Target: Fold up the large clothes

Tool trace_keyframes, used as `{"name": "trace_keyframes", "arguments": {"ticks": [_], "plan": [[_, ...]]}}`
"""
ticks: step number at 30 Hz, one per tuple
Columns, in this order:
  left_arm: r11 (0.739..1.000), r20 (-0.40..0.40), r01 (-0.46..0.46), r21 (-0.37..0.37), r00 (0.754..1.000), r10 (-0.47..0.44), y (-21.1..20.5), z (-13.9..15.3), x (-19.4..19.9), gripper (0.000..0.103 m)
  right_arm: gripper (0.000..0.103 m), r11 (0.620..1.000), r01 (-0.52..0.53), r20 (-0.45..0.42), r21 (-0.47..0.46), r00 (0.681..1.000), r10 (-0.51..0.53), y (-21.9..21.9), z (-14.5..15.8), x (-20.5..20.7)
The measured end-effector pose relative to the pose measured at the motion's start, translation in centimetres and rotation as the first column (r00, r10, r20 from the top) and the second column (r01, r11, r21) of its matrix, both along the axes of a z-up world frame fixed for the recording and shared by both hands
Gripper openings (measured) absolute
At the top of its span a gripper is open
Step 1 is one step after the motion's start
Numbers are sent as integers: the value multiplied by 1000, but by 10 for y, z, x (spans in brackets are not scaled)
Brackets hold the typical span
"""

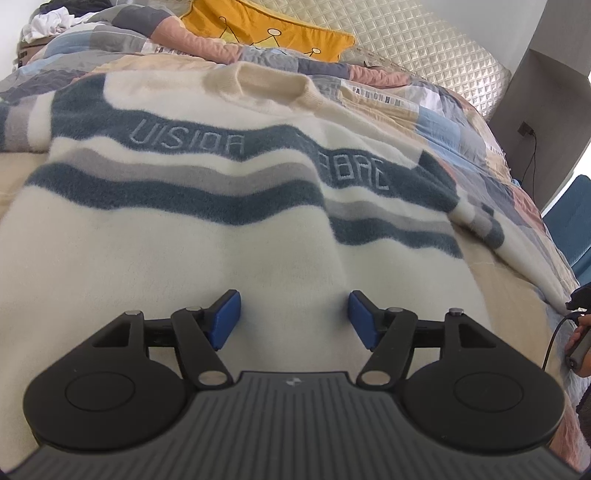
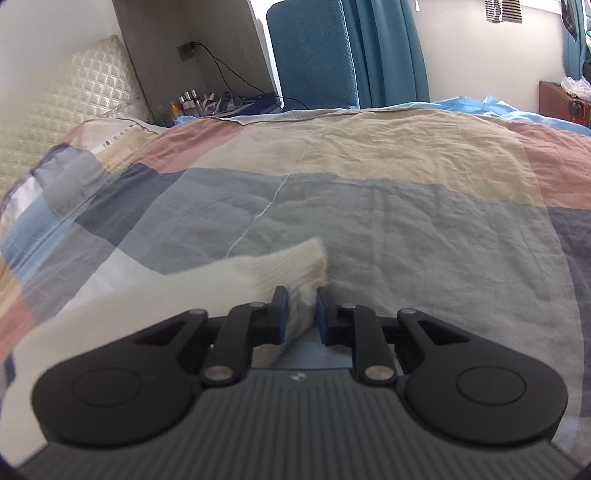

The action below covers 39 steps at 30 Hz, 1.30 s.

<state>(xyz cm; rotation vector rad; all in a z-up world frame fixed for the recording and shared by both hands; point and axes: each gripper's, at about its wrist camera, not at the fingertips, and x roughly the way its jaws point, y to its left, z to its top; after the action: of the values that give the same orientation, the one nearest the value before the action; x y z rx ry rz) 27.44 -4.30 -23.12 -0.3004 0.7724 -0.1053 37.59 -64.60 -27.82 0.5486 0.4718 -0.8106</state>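
Right wrist view, jaws: the right gripper [image 2: 300,314] has its blue pads [image 2: 281,314] drawn close together, clamped on the ribbed cuff [image 2: 295,264] of a cream sleeve.
Right wrist view, grasp: the cuff edge stands up between the pads and projects a little past them; the sleeve [image 2: 110,314] trails off to the left, over the bedcover [image 2: 406,221].
Right wrist view, surroundings: a patchwork bedcover fills the frame; a blue chair [image 2: 310,51] and curtain [image 2: 388,48] stand beyond the far edge of the bed.
Left wrist view, jaws: the left gripper [image 1: 294,317] is spread wide and holds nothing; its pads [image 1: 225,317] hover close over the sweater, contact not determinable.
Left wrist view, sweater: the sweater [image 1: 221,229] lies face up and mostly flat on the bed, collar [image 1: 273,83] at the far end, blue and grey wavy bands across the chest, lower body nearest the gripper.
Left wrist view, surroundings: a yellow cushion [image 1: 273,29] and a quilted headboard [image 1: 406,40] lie past the collar; a heap of clothes [image 1: 55,18] sits at the far left.
Step in hand (judged): sleeve fold, early in the task; body is spread, no fold is visible yet.
Next move (judged): carry the cuff inward across the chest and lay the sleeve flat, without dragging the body. The left gripper is placed to pin the body or take the hem.
Caution (judged): fluffy knit may slip or stretch under a narrow pinch.
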Motion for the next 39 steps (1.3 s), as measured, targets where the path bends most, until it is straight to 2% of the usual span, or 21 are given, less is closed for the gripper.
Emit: {"name": "trace_keyframes", "arguments": {"ticks": [3,5,9,10,17,20,24,26,28,31,33,35,37,39], "plan": [[1000,-1,-2,-9,1000,2,2,0,4,70,23,1000,11,-15,-14,1000,-11,3,4,3],[1000,4,0,-11,1000,1,2,1,3,70,33,1000,24,-12,12,1000,-24,4,9,1],[1000,15,-7,-11,1000,7,4,8,-1,70,71,1000,5,-26,22,1000,-4,14,25,-13],[1000,23,-7,-15,1000,7,6,11,-3,70,76,1000,2,-23,22,1000,-1,18,29,-19],[999,21,-47,-13,999,47,16,17,-13,70,76,994,-64,11,90,998,63,63,57,-49],[999,14,-52,4,999,52,17,17,-19,70,76,986,-142,28,89,990,140,92,70,-59],[998,16,-56,23,998,56,18,19,-30,70,76,961,-244,45,133,970,240,130,81,-76],[998,20,-59,33,998,58,19,21,-34,70,76,935,-310,70,172,951,302,150,82,-85],[997,19,-61,48,998,60,19,23,-38,70,76,898,-395,48,196,918,393,179,78,-91],[996,5,-74,47,997,74,24,25,-43,70,75,795,-544,11,267,827,562,225,61,-96],[996,-18,-84,40,996,85,29,26,-47,70,75,724,-607,-4,328,766,643,248,50,-99],[994,-53,-102,29,993,104,36,28,-49,70,75,653,-631,29,419,728,685,259,41,-103],[988,-91,-154,11,984,155,43,30,-53,70,75,608,-643,34,466,699,714,268,34,-105],[985,-104,-172,18,979,173,48,35,-58,70,75,578,-678,21,454,656,754,277,33,-104]]}}
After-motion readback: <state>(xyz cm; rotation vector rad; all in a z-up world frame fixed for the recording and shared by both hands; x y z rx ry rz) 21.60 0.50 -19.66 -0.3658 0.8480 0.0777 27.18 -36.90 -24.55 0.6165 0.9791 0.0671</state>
